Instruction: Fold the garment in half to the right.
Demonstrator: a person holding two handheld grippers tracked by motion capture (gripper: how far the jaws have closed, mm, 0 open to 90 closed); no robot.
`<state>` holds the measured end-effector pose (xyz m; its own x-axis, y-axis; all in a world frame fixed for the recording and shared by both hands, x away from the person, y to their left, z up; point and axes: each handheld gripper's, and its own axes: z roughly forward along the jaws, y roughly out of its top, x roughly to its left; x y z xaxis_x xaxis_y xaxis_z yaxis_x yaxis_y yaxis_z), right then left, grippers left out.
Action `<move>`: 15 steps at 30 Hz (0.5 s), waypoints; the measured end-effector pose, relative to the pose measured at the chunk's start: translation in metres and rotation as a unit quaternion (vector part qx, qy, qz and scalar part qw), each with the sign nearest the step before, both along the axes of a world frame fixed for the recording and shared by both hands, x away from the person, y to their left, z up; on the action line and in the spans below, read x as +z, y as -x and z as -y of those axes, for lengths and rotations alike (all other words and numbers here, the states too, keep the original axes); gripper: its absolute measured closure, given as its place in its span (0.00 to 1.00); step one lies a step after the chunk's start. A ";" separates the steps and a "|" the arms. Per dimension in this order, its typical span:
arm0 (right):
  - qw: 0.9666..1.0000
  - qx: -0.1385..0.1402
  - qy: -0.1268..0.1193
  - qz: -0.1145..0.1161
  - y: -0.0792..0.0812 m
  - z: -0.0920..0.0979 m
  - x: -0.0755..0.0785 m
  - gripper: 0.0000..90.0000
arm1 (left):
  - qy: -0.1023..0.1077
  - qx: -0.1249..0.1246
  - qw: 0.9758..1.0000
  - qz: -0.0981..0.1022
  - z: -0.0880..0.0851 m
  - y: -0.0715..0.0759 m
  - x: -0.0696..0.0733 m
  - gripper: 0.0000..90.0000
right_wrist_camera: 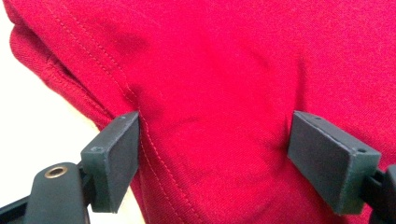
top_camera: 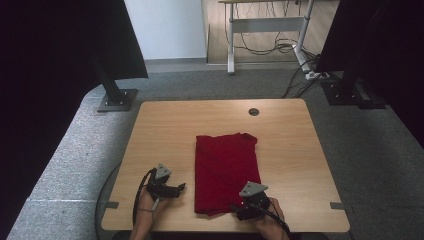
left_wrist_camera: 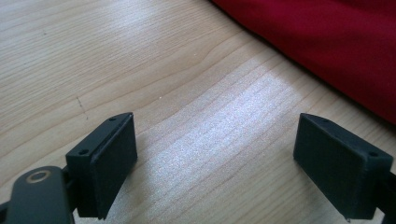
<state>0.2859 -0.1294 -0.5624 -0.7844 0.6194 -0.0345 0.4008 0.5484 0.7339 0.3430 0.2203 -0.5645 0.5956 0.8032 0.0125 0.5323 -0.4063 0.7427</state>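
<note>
A folded red cloth (top_camera: pixel 226 171) lies flat on the middle of the wooden table (top_camera: pixel 160 125), its long side running away from the person, its near edge close to the table's front edge. The right gripper (top_camera: pixel 239 210) sits at the cloth's near right corner, held by a hand coming in from the bottom of the high view. In the right gripper view its two black jaws stand wide apart and press down onto the red fabric (right_wrist_camera: pixel 219 93), which bunches slightly between them; a stitched hem runs past the left jaw, and the pads do not pinch the fabric from either side, so the gripper is open with cloth between its jaws. The left gripper (top_camera: pixel 181 187) rests on bare wood just to the left of the cloth, near its lower left side, pointing toward it. In the left gripper view its jaws are also spread wide over empty tabletop (left_wrist_camera: pixel 140 70), with the cloth's edge (left_wrist_camera: pixel 327 42) lying ahead and to the upper right, apart from the pads.
</note>
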 end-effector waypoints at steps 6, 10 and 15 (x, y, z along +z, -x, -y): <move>0.997 -0.006 -0.074 -0.008 0.006 0.013 0.010 0.17 | -0.003 0.007 1.000 -0.003 0.000 0.000 0.000 0.11; 0.998 -0.027 -0.064 -0.012 0.004 0.016 0.007 0.17 | -0.005 0.015 1.000 -0.006 0.001 -0.001 -0.001 0.07; 0.998 -0.027 -0.049 -0.022 -0.002 0.008 0.001 0.17 | -0.009 0.016 1.000 -0.013 0.002 -0.001 -0.001 0.02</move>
